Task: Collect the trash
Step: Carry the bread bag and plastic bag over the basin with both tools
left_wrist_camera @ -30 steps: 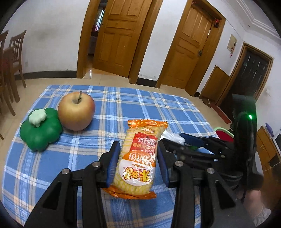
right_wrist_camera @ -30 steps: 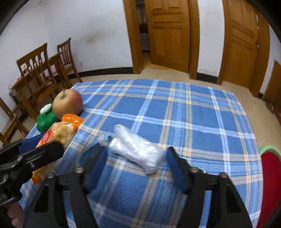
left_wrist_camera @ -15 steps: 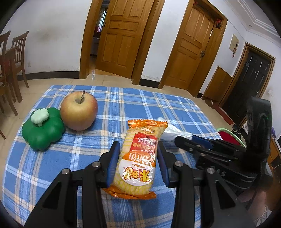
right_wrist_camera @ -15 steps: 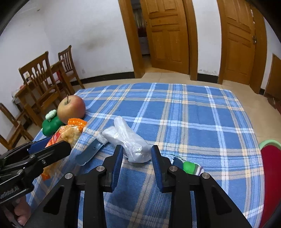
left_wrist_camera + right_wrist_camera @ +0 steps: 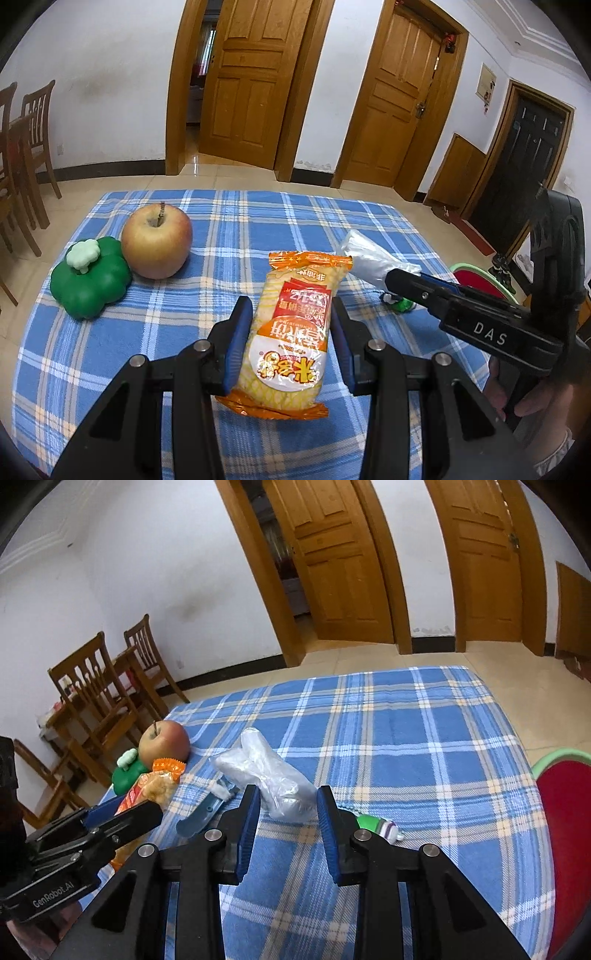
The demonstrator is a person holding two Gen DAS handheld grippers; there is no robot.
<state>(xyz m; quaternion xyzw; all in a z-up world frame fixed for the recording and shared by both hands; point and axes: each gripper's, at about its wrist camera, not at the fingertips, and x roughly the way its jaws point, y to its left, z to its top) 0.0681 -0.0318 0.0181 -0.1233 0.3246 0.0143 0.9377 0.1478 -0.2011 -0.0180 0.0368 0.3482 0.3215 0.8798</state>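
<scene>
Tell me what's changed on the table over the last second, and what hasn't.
The right gripper closed from wide open onto the crumpled clear plastic bag and lifted it, uncovering a small green and white item on the blue plaid cloth. Unchanged: the left gripper holding the orange snack packet, with the apple and green toy pepper in place.

We see an orange snack packet [image 5: 291,325], sealed, lengthwise between our left pads, lifted off the cloth, a crumpled clear plastic bag [image 5: 269,775] pinched at its near end between our right pads
</scene>
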